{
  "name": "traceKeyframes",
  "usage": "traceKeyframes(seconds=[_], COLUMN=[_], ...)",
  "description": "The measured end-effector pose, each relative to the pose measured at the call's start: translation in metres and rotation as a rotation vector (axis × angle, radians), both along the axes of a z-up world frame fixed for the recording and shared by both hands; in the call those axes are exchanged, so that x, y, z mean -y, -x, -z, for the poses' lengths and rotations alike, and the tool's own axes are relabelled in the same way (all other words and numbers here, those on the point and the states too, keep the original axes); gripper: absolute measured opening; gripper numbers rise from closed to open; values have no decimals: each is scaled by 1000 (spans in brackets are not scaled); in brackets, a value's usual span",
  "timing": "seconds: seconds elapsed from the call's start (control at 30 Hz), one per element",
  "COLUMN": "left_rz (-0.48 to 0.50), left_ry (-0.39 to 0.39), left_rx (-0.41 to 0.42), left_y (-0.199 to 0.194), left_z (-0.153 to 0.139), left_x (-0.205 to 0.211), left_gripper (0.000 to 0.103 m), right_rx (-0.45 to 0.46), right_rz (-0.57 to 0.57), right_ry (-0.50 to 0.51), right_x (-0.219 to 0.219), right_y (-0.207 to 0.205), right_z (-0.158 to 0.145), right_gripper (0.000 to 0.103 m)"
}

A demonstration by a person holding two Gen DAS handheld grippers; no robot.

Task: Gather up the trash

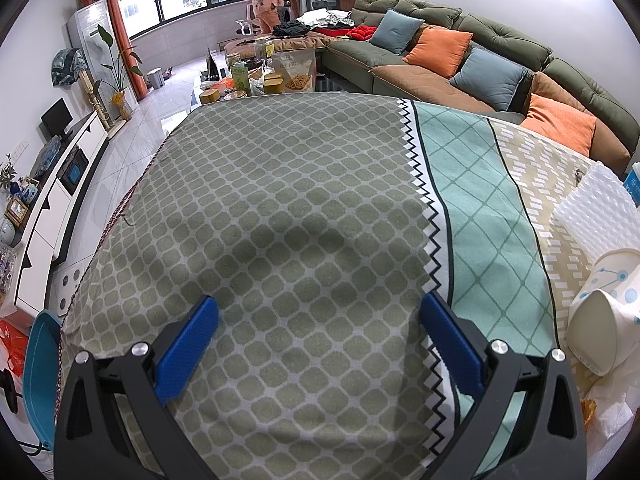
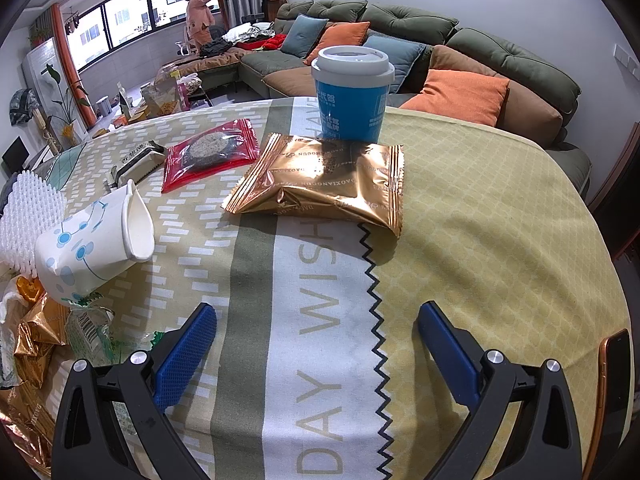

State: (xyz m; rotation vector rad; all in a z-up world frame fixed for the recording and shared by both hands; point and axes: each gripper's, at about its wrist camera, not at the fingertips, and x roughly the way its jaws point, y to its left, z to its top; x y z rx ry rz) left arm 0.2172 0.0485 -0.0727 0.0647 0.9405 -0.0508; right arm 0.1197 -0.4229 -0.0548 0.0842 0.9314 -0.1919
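While both grippers hover released, gold wrapper lies flat, long axis left-right, touching blue cup.

Under my right gripper I see matt woven cloth, the tablecloth, and the gripper's blue pads look like rough, dimpled plastic on matt black arms with shiny metal screws. Toward the far edge of the tabletop lies a gold wrapper of glossy, crinkled foil, touching a blue paper cup with a smooth white plastic lid; beside it is a red packet of glossy clear film. Near the left edge a tipped white paper cup looks smooth and matt, against ribbed white foam netting.
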Motion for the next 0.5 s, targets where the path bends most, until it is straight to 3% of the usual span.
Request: traceKeyframes(seconds=[0.5], left_rz=[0], left_ry=[0], left_rx=[0], left_y=[1], left_z=[0], left_x=[-1], left_gripper=[101], right_rx=[0], right_rz=[0], right_ry=[0], right_x=[0], right_y=[0], right_z=[0], right_gripper=[100])
